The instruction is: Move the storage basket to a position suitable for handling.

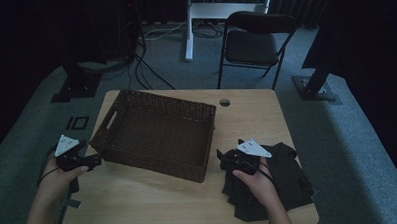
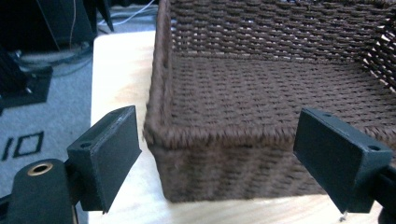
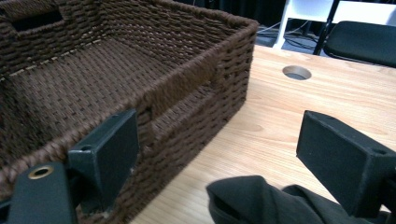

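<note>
A brown wicker basket (image 1: 157,133) stands on the left half of the wooden table (image 1: 154,198) with nothing showing inside. My left gripper (image 1: 95,159) is held open at the table's left edge. It points at the basket's near left corner (image 2: 224,140), and nothing sits between its jaws. A pile of black cloth (image 1: 289,181) lies at the table's right front. My right gripper (image 1: 223,158) hovers open over the pile's left edge, just right of the basket. A fold of the cloth (image 3: 261,200) lies low between its jaws, ungripped, with the basket's side wall (image 3: 187,107) to its left.
A round cable hole (image 1: 224,102) sits in the table top behind the right gripper. A black folding chair (image 1: 254,40) and a white desk leg (image 1: 188,27) stand beyond the table. Cables and stand feet lie on the grey carpet at far left.
</note>
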Tool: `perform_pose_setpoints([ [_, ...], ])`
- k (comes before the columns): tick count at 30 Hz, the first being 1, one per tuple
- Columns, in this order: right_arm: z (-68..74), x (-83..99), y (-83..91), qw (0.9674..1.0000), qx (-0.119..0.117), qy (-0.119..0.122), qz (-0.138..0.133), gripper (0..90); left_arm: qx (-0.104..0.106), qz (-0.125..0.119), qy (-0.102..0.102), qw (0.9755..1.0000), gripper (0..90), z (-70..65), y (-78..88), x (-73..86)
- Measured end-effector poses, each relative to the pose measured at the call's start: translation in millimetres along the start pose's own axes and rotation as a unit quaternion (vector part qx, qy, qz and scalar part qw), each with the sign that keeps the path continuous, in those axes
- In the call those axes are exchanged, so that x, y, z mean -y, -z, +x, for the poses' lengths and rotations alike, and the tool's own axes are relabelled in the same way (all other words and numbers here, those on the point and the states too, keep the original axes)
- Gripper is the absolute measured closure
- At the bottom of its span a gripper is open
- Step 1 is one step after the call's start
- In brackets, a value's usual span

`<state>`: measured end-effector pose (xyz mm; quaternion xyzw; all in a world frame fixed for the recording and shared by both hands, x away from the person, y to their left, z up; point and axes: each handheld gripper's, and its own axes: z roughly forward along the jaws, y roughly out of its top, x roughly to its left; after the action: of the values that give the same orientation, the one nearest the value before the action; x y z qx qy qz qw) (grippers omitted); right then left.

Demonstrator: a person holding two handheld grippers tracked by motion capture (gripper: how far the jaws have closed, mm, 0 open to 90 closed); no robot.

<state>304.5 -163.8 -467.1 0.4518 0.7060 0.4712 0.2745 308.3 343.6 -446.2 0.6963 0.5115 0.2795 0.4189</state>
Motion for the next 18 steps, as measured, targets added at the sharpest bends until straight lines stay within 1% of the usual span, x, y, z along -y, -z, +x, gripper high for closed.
perform_pose_setpoints([
  [1, 0.0, 0.0, 0.0, 1.0, 0.0, 0.0, 0.0, 12.8, -0.001, -0.002, 0.002, 1.0, 14.9, 1.0, -1.6, -2.1],
  [3, 1.9, -0.1, -2.3, 1.0, 0.001, -0.001, 0.0, 12.8, -0.003, -0.006, -0.008, 0.9999, 14.9, 3.5, -5.4, -6.2],
  [4, 3.5, -0.5, -4.1, 1.0, 0.003, -0.006, -0.001, 12.8, -0.004, -0.005, -0.007, 1.0, 14.9, 4.7, -7.2, -8.3],
  [5, 4.3, -1.0, -4.6, 1.0, 0.002, -0.006, -0.002, 12.7, -0.008, -0.005, -0.011, 0.9999, 14.9, 5.8, -9.1, -10.5],
  [6, 5.2, -1.8, -5.0, 1.0, 0.002, -0.006, -0.003, 12.8, -0.009, -0.001, -0.013, 0.9999, 14.9, 8.8, -14.6, -14.8],
  [7, 5.2, -1.8, -5.0, 1.0, 0.002, -0.006, -0.003, 12.8, -0.009, -0.001, -0.013, 0.9999, 14.9, 8.8, -14.6, -14.8],
  [9, 7.4, -4.1, -5.8, 0.9999, 0.003, -0.007, -0.008, 12.8, -0.013, -0.003, -0.016, 0.9998, 15.3, 11.4, -19.7, -17.6],
  [10, 10.1, -6.9, -6.6, 0.9999, 0.004, -0.003, -0.009, 12.8, -0.012, 0.0, -0.014, 0.9998, 15.3, 15.1, -26.3, -19.6],
  [11, 10.1, -6.9, -6.6, 0.9999, 0.004, -0.003, -0.009, 12.8, -0.012, 0.0, -0.014, 0.9998, 15.3, 15.1, -26.3, -19.6],
  [12, 13.2, -10.1, -7.8, 0.9999, 0.002, -0.003, -0.012, 12.8, -0.02, 0.008, -0.014, 0.9997, 15.3, 19.3, -33.6, -20.6],
  [13, 15.1, -11.7, -8.5, 0.9999, 0.001, -0.003, -0.013, 12.7, -0.02, 0.008, -0.014, 0.9997, 15.3, 19.3, -33.6, -20.6],
  [14, 16.9, -13.2, -9.4, 0.9999, -0.001, -0.003, -0.016, 12.8, -0.021, 0.012, -0.009, 0.9997, 15.3, 21.5, -37.0, -20.8],
  [16, 18.8, -14.4, -10.6, 0.9999, -0.003, -0.002, -0.015, 12.8, -0.028, 0.013, -0.003, 0.9995, 15.3, 25.3, -43.4, -21.5],
  [17, 23.3, -16.1, -13.9, 0.9999, -0.006, -0.004, -0.015, 12.8, -0.029, 0.014, -0.004, 0.9995, 15.4, 26.3, -46.0, -21.5],
  [18, 25.3, -16.5, -15.6, 0.9998, -0.007, -0.004, -0.016, 12.8, -0.021, 0.014, 0.009, 0.9996, 15.4, 27.4, -50.4, -21.2],
])
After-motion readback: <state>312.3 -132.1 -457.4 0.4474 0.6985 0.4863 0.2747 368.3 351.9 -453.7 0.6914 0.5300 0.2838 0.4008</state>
